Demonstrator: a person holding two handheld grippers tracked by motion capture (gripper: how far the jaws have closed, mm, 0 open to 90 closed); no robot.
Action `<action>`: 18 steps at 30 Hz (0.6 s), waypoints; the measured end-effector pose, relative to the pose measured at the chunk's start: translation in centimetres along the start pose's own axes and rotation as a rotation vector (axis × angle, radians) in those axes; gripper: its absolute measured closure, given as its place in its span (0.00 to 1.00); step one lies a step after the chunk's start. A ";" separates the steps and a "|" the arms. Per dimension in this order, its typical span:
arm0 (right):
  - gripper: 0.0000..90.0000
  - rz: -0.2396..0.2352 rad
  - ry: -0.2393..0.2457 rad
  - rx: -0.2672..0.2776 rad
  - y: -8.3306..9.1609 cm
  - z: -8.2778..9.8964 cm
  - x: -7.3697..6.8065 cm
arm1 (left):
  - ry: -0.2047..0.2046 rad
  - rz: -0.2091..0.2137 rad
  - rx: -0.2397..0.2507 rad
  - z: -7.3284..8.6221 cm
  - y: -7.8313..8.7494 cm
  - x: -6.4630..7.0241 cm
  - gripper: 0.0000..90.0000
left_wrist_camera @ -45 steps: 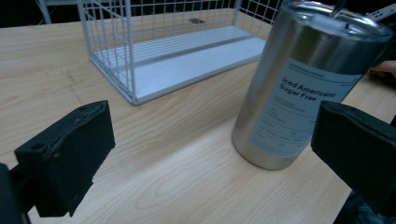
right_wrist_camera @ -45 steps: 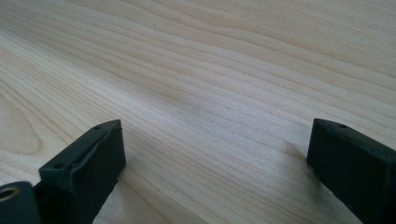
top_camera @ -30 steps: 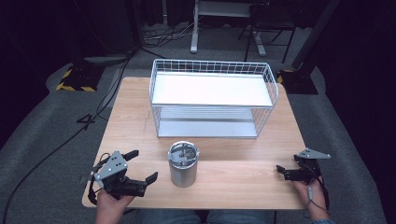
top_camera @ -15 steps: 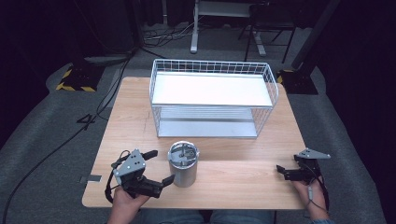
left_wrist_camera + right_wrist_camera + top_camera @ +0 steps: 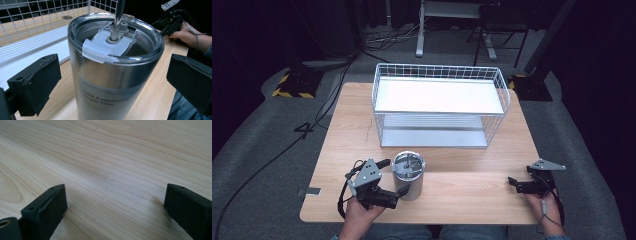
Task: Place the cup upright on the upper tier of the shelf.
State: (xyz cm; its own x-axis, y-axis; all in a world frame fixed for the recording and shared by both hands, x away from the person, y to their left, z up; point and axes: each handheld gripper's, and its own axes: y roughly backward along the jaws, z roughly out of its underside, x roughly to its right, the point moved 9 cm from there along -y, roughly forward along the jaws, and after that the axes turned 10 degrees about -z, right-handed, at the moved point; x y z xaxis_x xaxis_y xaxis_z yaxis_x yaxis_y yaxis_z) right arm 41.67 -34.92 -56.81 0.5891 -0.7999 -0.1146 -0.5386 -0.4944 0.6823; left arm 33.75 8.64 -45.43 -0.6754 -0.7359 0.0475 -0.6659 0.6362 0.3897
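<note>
- My left gripper [image 5: 112, 82] is spread wide around the steel tumbler [image 5: 112, 75]; its upright axis stands between the jaws, probably untouched.
- My right gripper [image 5: 115, 210] rests released on the bare table [image 5: 120, 157], well apart.

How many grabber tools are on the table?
2. The left tool is open around the steel tumbler near the table's front edge. The right tool is open too, low over the front right corner, apart from everything.
</note>
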 end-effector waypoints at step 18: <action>0.06 -0.001 -0.004 0.001 0.0 0.0 0.0 | -0.041 -0.004 -0.036 0.3 -3.5 0.5 0.00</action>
State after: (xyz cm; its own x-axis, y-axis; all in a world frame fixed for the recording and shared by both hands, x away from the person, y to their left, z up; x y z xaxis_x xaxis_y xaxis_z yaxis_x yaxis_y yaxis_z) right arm 41.69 -34.94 -56.81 0.5872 -0.8007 -0.1186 -0.5381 -0.4956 0.6818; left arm 35.68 6.15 -47.03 -0.6857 -0.7278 0.0082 -0.6572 0.6239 0.4229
